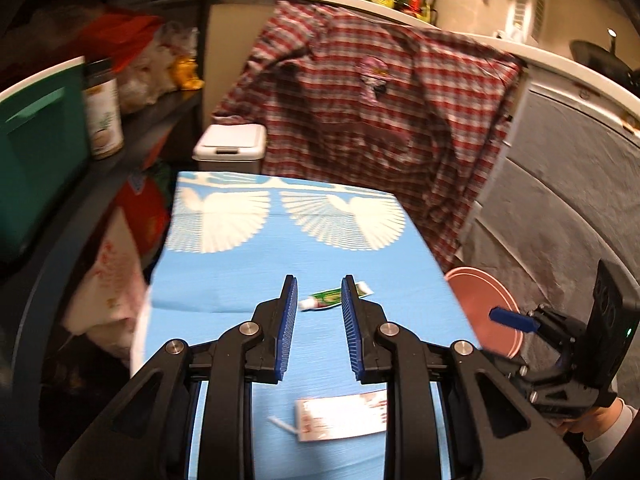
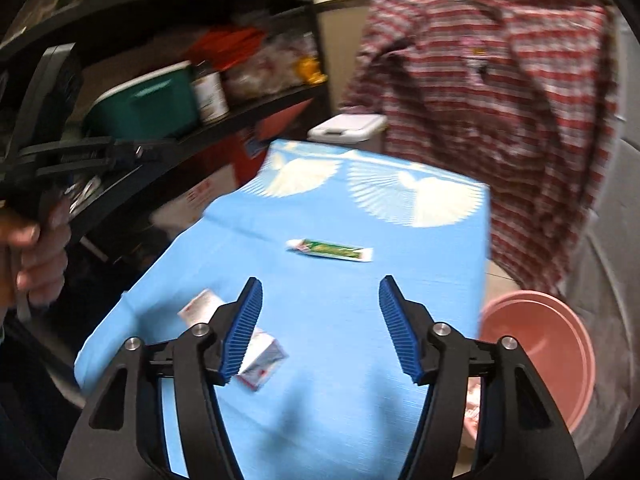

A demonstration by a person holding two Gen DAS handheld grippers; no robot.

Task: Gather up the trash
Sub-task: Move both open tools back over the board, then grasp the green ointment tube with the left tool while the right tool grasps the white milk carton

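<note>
A green-and-white toothpaste tube (image 1: 336, 298) (image 2: 330, 249) lies on the blue-clothed table (image 1: 240, 272) (image 2: 320, 208). A flattened red-and-white carton (image 1: 340, 416) (image 2: 262, 360) lies nearer the front edge. My left gripper (image 1: 319, 292) hovers over the cloth with a narrow gap between its blue pads and nothing in it; the tube shows just beyond its tips. My right gripper (image 2: 320, 284) stands wide open and empty above the cloth. Its left finger (image 2: 244, 320) hides the carton's middle. One right finger (image 1: 512, 317) shows over the basin.
A pink basin (image 1: 476, 304) (image 2: 540, 352) sits low, right of the table. A white lidded bin (image 1: 232, 146) (image 2: 348, 126) stands beyond the far edge. A plaid shirt (image 1: 380, 120) hangs behind. Dark shelves (image 1: 132, 120) with a green tub and jar crowd the left.
</note>
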